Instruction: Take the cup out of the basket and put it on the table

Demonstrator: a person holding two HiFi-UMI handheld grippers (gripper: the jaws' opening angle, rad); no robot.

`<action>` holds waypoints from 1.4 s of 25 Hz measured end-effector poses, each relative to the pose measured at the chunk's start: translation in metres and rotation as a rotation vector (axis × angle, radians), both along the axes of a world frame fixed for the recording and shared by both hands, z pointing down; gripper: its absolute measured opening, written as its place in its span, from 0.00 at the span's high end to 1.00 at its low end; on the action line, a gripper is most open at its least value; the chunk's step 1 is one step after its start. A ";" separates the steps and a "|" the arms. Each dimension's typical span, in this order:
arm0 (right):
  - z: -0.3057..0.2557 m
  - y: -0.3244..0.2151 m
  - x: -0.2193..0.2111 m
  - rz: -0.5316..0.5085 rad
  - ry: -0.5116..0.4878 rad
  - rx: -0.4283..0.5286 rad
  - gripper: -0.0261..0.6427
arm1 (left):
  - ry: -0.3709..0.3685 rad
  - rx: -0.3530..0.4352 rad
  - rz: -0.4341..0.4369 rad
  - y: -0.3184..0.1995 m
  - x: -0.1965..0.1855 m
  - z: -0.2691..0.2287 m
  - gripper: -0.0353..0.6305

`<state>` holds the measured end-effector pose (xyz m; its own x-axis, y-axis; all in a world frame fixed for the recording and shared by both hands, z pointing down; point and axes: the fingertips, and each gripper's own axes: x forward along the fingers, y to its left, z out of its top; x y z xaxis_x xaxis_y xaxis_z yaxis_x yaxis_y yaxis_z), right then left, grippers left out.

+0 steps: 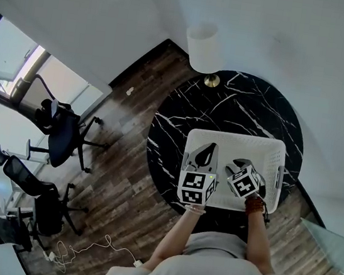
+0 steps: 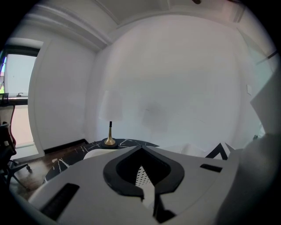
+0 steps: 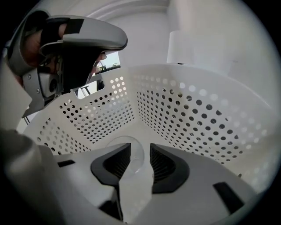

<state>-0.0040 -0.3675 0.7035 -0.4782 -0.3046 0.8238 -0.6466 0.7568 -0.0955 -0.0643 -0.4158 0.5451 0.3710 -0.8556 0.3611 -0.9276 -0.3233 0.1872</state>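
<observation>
Black marble table (image 1: 227, 103) holds a white basket (image 1: 235, 141). Inside it, right gripper (image 3: 140, 148) jaws stand wide around the clear cup (image 3: 135, 160); left gripper (image 2: 141, 149) closed, empty. Off-centre squeezing could flick it away.

Head camera sits high and faces steeply down. The round black marble table (image 1: 174, 121), white perforated basket (image 1: 235, 137), left gripper (image 1: 210, 147) and right gripper (image 1: 237, 164) are small, far below it. Left gripper camera rides behind its fingers and looks about level past the fingertips, over the table to a white wall (image 2: 175, 88). A brass lamp base (image 2: 109, 139) stands beyond the tips, to the left. Right gripper camera sits inside the basket, tilted down, with the walls very close around its fingers. All three views share the basket. The left gripper shows up-left of the right fingers.
</observation>
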 end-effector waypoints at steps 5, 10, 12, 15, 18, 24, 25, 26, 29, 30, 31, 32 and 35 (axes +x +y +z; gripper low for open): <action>0.006 0.000 0.001 0.016 0.015 -0.054 0.78 | 0.004 -0.005 -0.004 -0.001 -0.002 0.001 0.94; 0.015 0.002 0.004 0.027 0.041 -0.115 0.78 | 0.007 -0.007 0.000 -0.002 -0.002 0.003 0.94; 0.018 0.004 0.005 0.010 0.071 -0.134 0.78 | 0.011 -0.007 0.000 -0.002 -0.002 0.003 0.94; 0.023 0.005 0.006 -0.012 0.113 -0.143 0.78 | 0.016 -0.004 0.000 -0.004 -0.003 0.002 0.94; 0.027 0.007 0.007 -0.023 0.149 -0.139 0.79 | 0.016 -0.001 0.001 -0.005 -0.005 0.001 0.94; 0.029 0.007 0.011 0.004 0.150 -0.148 0.87 | 0.018 0.002 -0.002 -0.003 -0.007 0.000 0.94; 0.029 0.006 0.012 0.009 0.150 -0.149 0.87 | 0.019 0.002 -0.001 -0.003 -0.007 0.000 0.94; 0.029 0.006 0.013 0.015 0.149 -0.149 0.87 | 0.019 0.003 0.001 -0.003 -0.007 0.000 0.94; 0.028 0.005 0.016 0.028 0.148 -0.147 0.88 | 0.019 0.003 0.008 -0.001 -0.004 -0.001 0.94; 0.029 0.005 0.017 0.032 0.149 -0.146 0.88 | 0.018 0.004 0.009 -0.001 -0.004 -0.001 0.94; 0.029 0.005 0.018 0.034 0.151 -0.145 0.89 | 0.018 0.005 0.009 0.000 -0.004 -0.001 0.94; 0.028 0.005 0.019 0.037 0.153 -0.143 0.89 | 0.019 0.006 0.009 0.000 -0.004 -0.002 0.94; 0.028 0.005 0.022 0.047 0.155 -0.136 0.90 | 0.020 0.006 0.007 0.003 -0.004 -0.003 0.94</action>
<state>0.0180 -0.3625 0.7311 -0.3304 -0.2044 0.9214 -0.6961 0.7121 -0.0917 -0.0678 -0.4129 0.5426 0.3839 -0.8553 0.3480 -0.9215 -0.3305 0.2041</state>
